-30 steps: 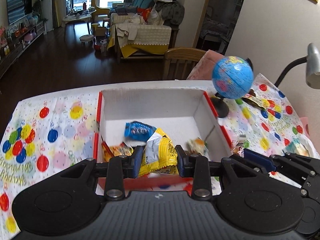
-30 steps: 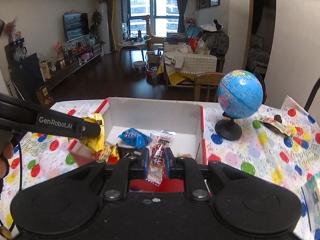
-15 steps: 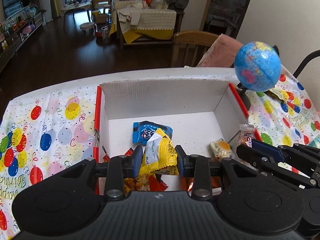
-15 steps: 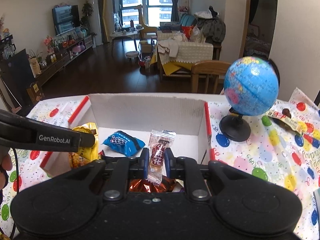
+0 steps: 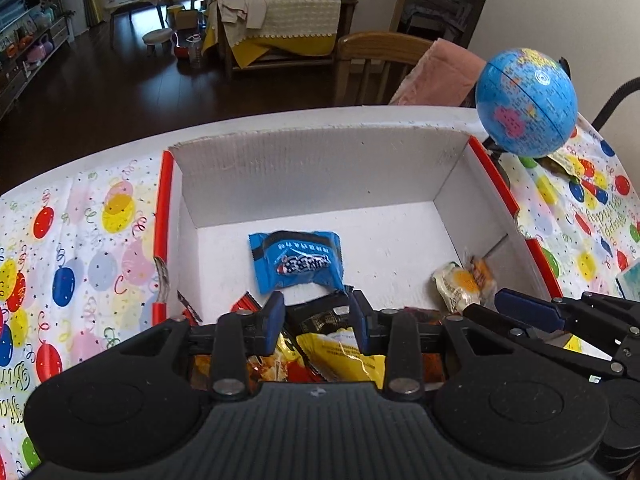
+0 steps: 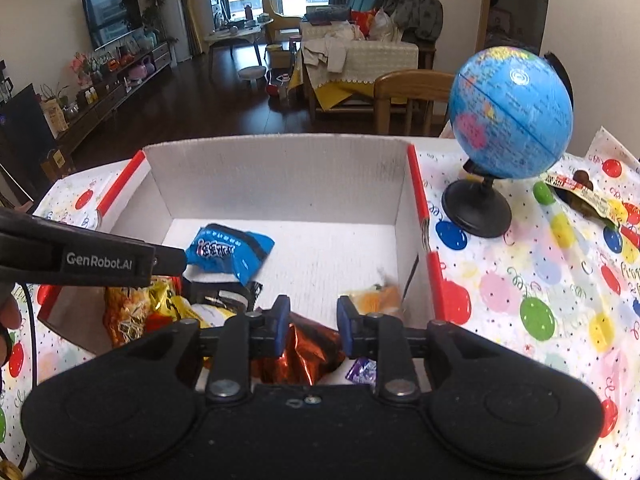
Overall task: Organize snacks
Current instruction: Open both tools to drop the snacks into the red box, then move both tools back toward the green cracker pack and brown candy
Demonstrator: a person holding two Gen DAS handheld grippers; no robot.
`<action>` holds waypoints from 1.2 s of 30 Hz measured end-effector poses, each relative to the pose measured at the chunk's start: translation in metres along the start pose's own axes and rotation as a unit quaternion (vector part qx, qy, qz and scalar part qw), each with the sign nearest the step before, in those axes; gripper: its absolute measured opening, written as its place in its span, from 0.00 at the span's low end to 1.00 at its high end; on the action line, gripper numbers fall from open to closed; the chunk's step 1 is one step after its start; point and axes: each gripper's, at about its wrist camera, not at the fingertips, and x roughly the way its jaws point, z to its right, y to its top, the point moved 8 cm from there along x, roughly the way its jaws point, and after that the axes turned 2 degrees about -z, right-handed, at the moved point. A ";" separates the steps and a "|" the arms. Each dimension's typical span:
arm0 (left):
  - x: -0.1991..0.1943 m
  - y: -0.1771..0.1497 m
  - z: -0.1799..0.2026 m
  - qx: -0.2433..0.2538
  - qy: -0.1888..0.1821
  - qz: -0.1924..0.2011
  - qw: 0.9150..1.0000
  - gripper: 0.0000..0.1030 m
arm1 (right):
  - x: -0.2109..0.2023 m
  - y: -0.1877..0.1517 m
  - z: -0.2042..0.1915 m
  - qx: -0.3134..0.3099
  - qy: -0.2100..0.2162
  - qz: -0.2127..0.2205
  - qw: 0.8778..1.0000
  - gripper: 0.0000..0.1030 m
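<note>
Over the near left part of the box (image 5: 320,168), the left tongs (image 5: 316,316) point down with the yellow bag (image 5: 344,356) between their 2 tips. They sit close on each side of it, but I cannot tell if they are pinching it. Low over the pile looks like a good spot to let go, so the bag lands inside. Past it, mid-box, lies a blue bag (image 5: 296,260). Further right, the right tongs (image 6: 310,320) have just been opening and stand spread with nothing between them, above a red foil bag (image 6: 304,348). Far right, by the globe (image 6: 508,112), 1 snack (image 6: 588,200) lies outside the box, so I think the job is not done.
</note>
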 end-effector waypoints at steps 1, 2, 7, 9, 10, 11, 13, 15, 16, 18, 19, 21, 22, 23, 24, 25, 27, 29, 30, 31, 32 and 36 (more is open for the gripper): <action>0.000 -0.001 0.001 0.001 -0.004 0.000 1.000 0.35 | 0.000 -0.001 0.001 0.000 0.001 -0.001 1.000 0.28; -0.001 -0.002 0.003 0.003 -0.005 0.000 1.000 0.35 | -0.001 -0.002 0.001 -0.001 0.002 -0.002 1.000 0.31; -0.009 -0.007 0.008 0.010 -0.003 0.006 1.000 0.48 | -0.009 -0.007 0.004 0.005 0.007 0.001 1.000 0.35; -0.015 -0.008 0.009 0.011 -0.002 0.011 1.000 0.51 | -0.014 -0.008 0.003 0.005 0.009 0.005 1.000 0.39; -0.018 -0.009 0.010 0.012 -0.001 0.013 1.000 0.52 | -0.016 -0.008 0.003 0.004 0.010 0.007 1.000 0.40; -0.022 -0.010 0.011 0.013 -0.002 0.014 1.000 0.53 | -0.020 -0.008 0.003 0.004 0.010 0.010 1.000 0.43; -0.029 -0.013 0.013 0.013 -0.001 0.016 1.000 0.55 | -0.028 -0.009 0.003 0.005 0.011 0.016 1.000 0.47; -0.036 -0.016 0.015 0.013 -0.001 0.019 1.000 0.58 | -0.036 -0.010 0.003 0.005 0.012 0.024 1.000 0.53; -0.040 -0.018 0.015 0.013 0.000 0.021 1.000 0.60 | -0.040 -0.011 0.003 0.004 0.011 0.029 1.000 0.55; -0.047 -0.021 0.017 0.012 0.000 0.024 1.000 0.60 | -0.050 -0.013 0.003 0.007 0.013 0.037 0.999 0.59; -0.051 -0.023 0.018 0.012 0.000 0.025 1.000 0.60 | -0.054 -0.013 0.003 0.007 0.015 0.040 0.999 0.60; -0.059 -0.028 0.021 0.012 0.001 0.029 1.000 0.61 | -0.063 -0.016 0.003 0.007 0.017 0.047 0.999 0.63; -0.063 -0.030 0.022 0.012 0.002 0.030 0.999 0.62 | -0.068 -0.017 0.003 0.007 0.018 0.050 0.999 0.63; -0.066 -0.032 0.023 0.011 0.002 0.032 0.999 0.63 | -0.072 -0.018 0.003 0.007 0.021 0.053 0.998 0.65; -0.071 -0.035 0.025 0.009 0.002 0.034 0.999 0.65 | -0.076 -0.019 0.003 0.007 0.023 0.055 0.998 0.66; -0.075 -0.037 0.027 0.009 0.002 0.036 0.999 0.65 | -0.080 -0.020 0.002 0.007 0.024 0.058 0.998 0.67; -0.083 -0.042 0.030 0.009 0.004 0.041 0.999 0.65 | -0.089 -0.023 0.002 0.008 0.026 0.064 0.998 0.72; -0.091 -0.048 0.033 0.012 0.006 0.046 0.999 0.66 | -0.098 -0.027 0.002 0.008 0.025 0.072 0.997 0.76; -0.095 -0.050 0.035 0.012 0.007 0.048 0.999 0.68 | -0.102 -0.030 0.002 0.008 0.026 0.075 0.997 0.77; -0.099 -0.053 0.036 0.011 0.006 0.050 0.999 0.70 | -0.107 -0.032 0.003 0.008 0.029 0.078 0.997 0.78; -0.103 -0.056 0.038 0.010 0.005 0.052 0.999 0.70 | -0.112 -0.034 0.003 0.007 0.030 0.080 0.996 0.80; -0.119 -0.067 0.044 0.009 0.004 0.062 0.998 0.71 | -0.130 -0.044 0.005 0.005 0.031 0.087 0.996 0.84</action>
